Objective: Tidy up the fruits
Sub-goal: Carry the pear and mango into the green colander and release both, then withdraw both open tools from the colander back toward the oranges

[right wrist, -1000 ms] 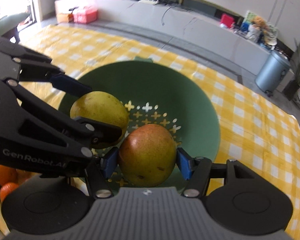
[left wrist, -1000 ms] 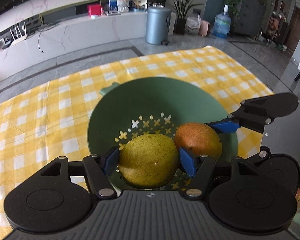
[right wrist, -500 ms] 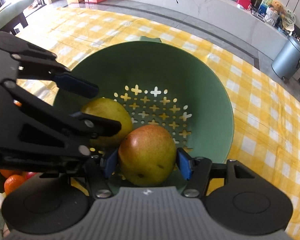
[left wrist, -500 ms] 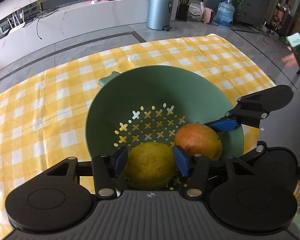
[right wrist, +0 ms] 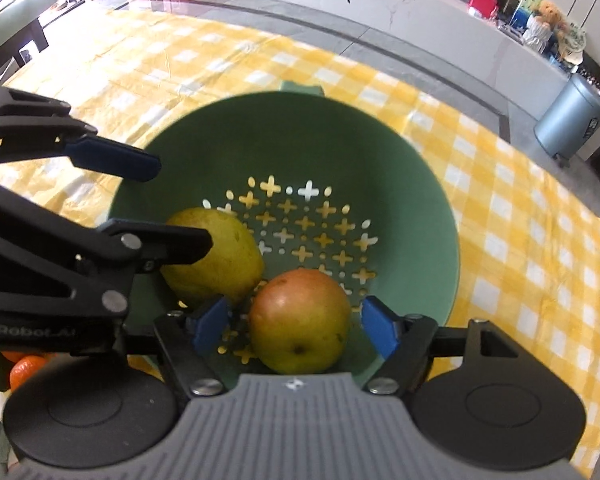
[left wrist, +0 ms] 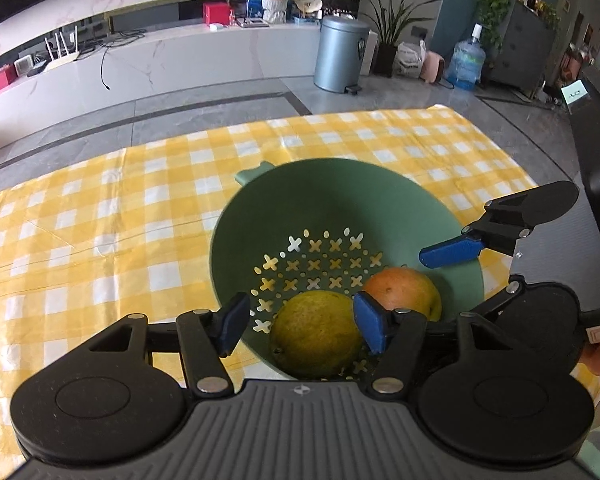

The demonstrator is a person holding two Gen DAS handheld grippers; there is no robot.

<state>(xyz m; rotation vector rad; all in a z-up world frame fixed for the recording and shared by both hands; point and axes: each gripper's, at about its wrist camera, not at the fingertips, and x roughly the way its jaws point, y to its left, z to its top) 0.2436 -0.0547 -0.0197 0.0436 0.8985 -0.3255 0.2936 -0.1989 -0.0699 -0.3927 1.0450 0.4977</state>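
change since earlier: both grippers clamped a fruit a second ago; now both sets of jaws are spread and both fruits lie loose in the colander.

left wrist view:
- left gripper: released, blue pads apart. Right pad looks to be just beside or touching the yellow-green fruit, left pad clear of it.
- yellow-green fruit: lower centre of frame, on the perforated floor of the green colander, touching the red-orange fruit to its right.
- right gripper: enters from right edge, one blue finger over the colander rim.

right wrist view:
- right gripper: released, gap on both sides of the red-orange fruit, lower centre.
- yellow-green fruit: left of centre, partly behind the left gripper's black linkage.
- colander: on the yellow check cloth.
- oranges: lower left edge, outside the colander.

step: drop-off done for this pair, judging by the layout.
next: back both grippers out without nudging the fruit, then likely go for the oranges.
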